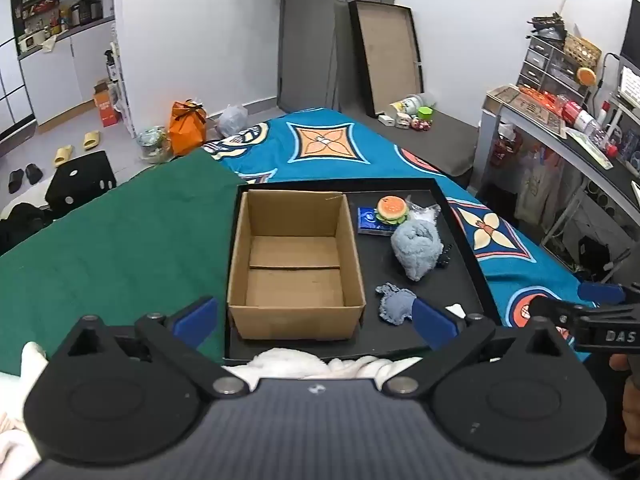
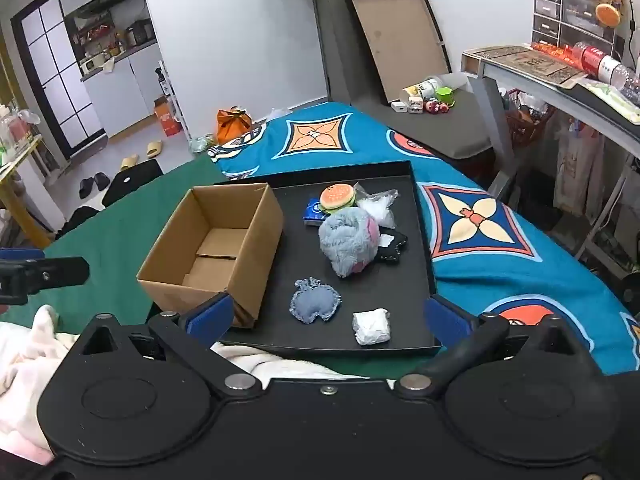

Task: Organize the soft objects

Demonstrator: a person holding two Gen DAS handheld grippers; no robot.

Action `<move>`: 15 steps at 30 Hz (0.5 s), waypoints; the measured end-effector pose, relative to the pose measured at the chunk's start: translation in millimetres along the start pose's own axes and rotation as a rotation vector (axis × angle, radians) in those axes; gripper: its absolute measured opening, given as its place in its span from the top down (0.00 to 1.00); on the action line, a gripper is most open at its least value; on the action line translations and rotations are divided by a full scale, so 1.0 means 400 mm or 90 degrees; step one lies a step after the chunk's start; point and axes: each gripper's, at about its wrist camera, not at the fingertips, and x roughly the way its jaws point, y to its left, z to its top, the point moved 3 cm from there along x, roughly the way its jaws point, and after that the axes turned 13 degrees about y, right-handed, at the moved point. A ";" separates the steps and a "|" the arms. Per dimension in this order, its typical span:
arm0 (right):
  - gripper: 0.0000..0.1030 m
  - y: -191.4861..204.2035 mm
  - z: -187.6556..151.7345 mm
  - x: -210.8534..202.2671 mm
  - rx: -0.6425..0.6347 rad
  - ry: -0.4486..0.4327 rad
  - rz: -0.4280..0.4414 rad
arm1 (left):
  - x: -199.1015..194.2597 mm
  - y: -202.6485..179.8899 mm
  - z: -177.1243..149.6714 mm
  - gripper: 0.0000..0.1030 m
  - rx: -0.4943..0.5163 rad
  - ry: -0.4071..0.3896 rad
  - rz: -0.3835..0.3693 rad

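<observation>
While both grippers [image 1: 316, 316] [image 2: 328, 316] gape empty, a cardboard box [image 2: 212, 248] crowds the tray's [image 2: 420, 216] plush toys [image 2: 348, 240].

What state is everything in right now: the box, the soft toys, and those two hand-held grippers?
cardboard box: open, empty, upright on the black tray
grey plush: lying on the tray
burger toy: resting atop a blue packet
denim cushion: flat on tray
left hand-held gripper: open, empty
right hand-held gripper: open, empty

A black tray [image 2: 420, 220] holds a brown cardboard box [image 2: 216, 248], a grey-blue plush [image 2: 348, 240] and an orange-and-green burger toy [image 2: 338, 197], upon green cloth [image 1: 120, 240] and a teal patterned blanket [image 2: 500, 248].
</observation>
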 end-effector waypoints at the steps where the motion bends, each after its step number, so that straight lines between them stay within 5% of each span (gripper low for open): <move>1: 0.00 0.003 0.001 -0.004 0.003 -0.002 0.010 | 0.001 -0.001 0.000 0.00 -0.002 0.003 -0.003; 8: 0.00 0.019 -0.016 -0.007 0.015 -0.010 0.016 | 0.001 0.033 -0.003 0.00 -0.019 0.017 -0.022; 15: 0.00 0.025 -0.031 -0.012 0.004 -0.019 -0.036 | -0.001 0.020 -0.019 0.00 -0.010 0.027 -0.014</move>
